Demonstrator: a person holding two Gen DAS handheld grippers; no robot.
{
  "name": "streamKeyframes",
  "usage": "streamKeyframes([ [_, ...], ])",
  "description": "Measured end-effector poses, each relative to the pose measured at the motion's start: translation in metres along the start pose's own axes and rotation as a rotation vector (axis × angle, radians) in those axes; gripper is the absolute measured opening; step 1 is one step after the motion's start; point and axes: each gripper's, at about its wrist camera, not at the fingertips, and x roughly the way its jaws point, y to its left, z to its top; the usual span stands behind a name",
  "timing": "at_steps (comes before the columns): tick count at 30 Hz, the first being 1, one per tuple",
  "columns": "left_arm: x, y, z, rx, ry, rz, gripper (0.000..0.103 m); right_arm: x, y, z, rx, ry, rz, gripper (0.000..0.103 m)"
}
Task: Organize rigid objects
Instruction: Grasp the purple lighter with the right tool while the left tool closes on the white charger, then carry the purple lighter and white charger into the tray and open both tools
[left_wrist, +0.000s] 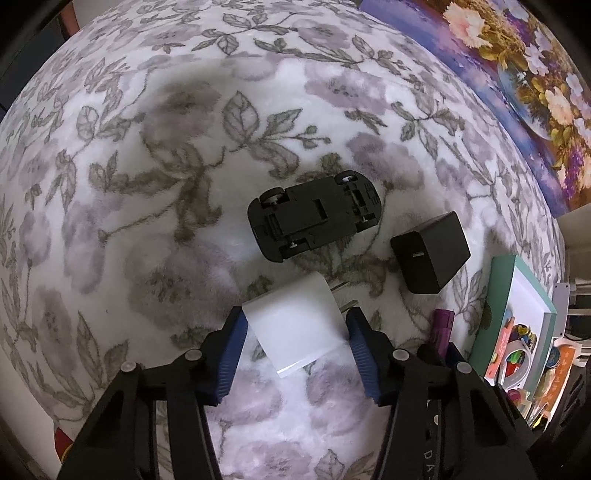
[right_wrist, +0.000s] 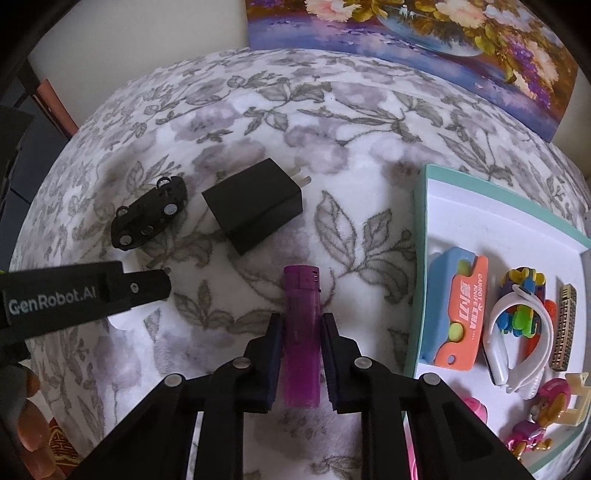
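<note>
Two grippers point down at a floral blanket (left_wrist: 155, 155); the left gripper (left_wrist: 295, 328) straddles a white charger (left_wrist: 295, 325), its blue pads right at the charger's sides, and whether they press I cannot tell; the right gripper (right_wrist: 300, 339) is pressed together on a purple lighter (right_wrist: 301, 332) lying flat between its pads. Beyond the white charger lie an upturned black toy car (left_wrist: 314, 218) and, just right of it, a black charger (left_wrist: 430, 254); both stand apart from the grippers and block nothing. The left view shows the car's underside and only an edge of the tray (left_wrist: 491, 325); the right view shows the tray's (right_wrist: 421, 229) toys, an orange-and-blue knife case (right_wrist: 458, 314), and the black charger's prongs.
</note>
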Motion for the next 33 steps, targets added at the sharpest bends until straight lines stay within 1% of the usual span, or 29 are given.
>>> streamKeyframes([
  [4, -0.009, 0.006, 0.002, -0.018, -0.013, -0.031, 0.051, -0.001, 0.0, 0.0, 0.006, 0.001, -0.001, 0.021],
  [8, -0.025, 0.007, 0.005, -0.009, -0.054, -0.045, 0.047, -0.009, -0.009, 0.003, 0.034, -0.012, 0.016, 0.021],
  [13, -0.039, 0.008, 0.007, -0.007, -0.085, -0.069, 0.046, -0.022, -0.017, 0.007, 0.062, -0.041, 0.04, 0.021],
  [19, -0.065, 0.002, 0.002, 0.006, -0.154, -0.083, 0.046, -0.039, -0.024, 0.009, 0.086, -0.078, 0.063, 0.021],
  [23, -0.08, -0.01, -0.001, 0.025, -0.205, -0.095, 0.046, -0.051, -0.033, 0.011, 0.107, -0.103, 0.073, 0.021],
  [26, -0.091, -0.021, -0.005, 0.045, -0.234, -0.117, 0.046, -0.06, -0.045, 0.012, 0.134, -0.119, 0.06, 0.021],
  [29, -0.096, -0.038, -0.008, 0.08, -0.246, -0.142, 0.046, -0.069, -0.065, 0.012, 0.176, -0.14, 0.028, 0.021],
  [33, -0.097, -0.064, -0.018, 0.137, -0.247, -0.148, 0.046, -0.081, -0.104, 0.007, 0.258, -0.16, -0.018, 0.021],
])
